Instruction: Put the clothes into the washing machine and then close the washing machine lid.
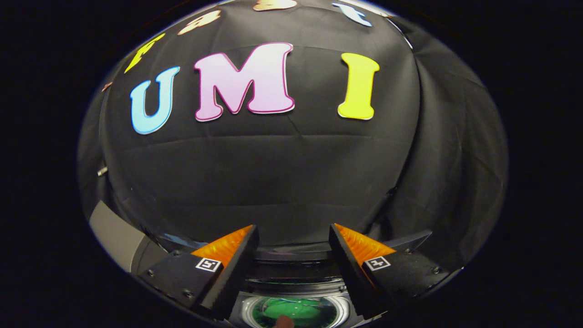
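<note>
Green cloth [296, 312] shows at the bottom centre of the frame, lying inside the round drum of the washing machine [291, 284], seen between and below your gripper [294, 237]. Your fingers stand spread apart with nothing between them, pointing over the machine toward the black cloth wall [273, 182] behind it. So the clothes look to be already in the tub, and what seems left is the lid. A grey slanted panel [116, 239] at the lower left of the frame may be that lid standing raised, though you cannot be sure from here. Expect the lid to be stiff, smooth and probably a bit slick, hinged at the back, so it should swing rather than lift. Take it at the free front edge, or simply push down on its top face. If any cloth hangs over the rim, it is soft and light; tuck it in first.
</note>
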Action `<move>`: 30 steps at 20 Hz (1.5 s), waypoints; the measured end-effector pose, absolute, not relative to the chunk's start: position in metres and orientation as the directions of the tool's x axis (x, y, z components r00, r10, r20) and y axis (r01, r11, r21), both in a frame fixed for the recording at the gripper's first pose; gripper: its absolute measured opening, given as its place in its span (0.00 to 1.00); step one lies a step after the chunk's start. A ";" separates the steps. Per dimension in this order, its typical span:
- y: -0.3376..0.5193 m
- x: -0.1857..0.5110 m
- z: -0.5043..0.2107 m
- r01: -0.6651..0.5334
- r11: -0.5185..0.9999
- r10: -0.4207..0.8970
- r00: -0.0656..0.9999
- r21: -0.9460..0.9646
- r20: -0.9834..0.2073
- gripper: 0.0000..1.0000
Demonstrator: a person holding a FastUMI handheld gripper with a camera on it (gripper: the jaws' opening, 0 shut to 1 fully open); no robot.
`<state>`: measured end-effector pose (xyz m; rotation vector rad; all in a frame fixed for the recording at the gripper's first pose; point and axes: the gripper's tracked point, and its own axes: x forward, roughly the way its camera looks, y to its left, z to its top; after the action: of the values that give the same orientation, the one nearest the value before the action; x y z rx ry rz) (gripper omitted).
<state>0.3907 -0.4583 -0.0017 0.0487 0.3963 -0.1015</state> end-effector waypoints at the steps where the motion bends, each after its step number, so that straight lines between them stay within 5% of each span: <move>1: -0.459 0.387 -0.004 0.102 0.995 -0.087 0.921 0.019 -0.380 0.99; 30: -0.450 0.274 -0.015 0.092 0.996 -0.082 0.946 0.016 -0.313 1.00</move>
<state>0.2743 -0.4502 -0.0147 0.0309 0.3173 -0.0889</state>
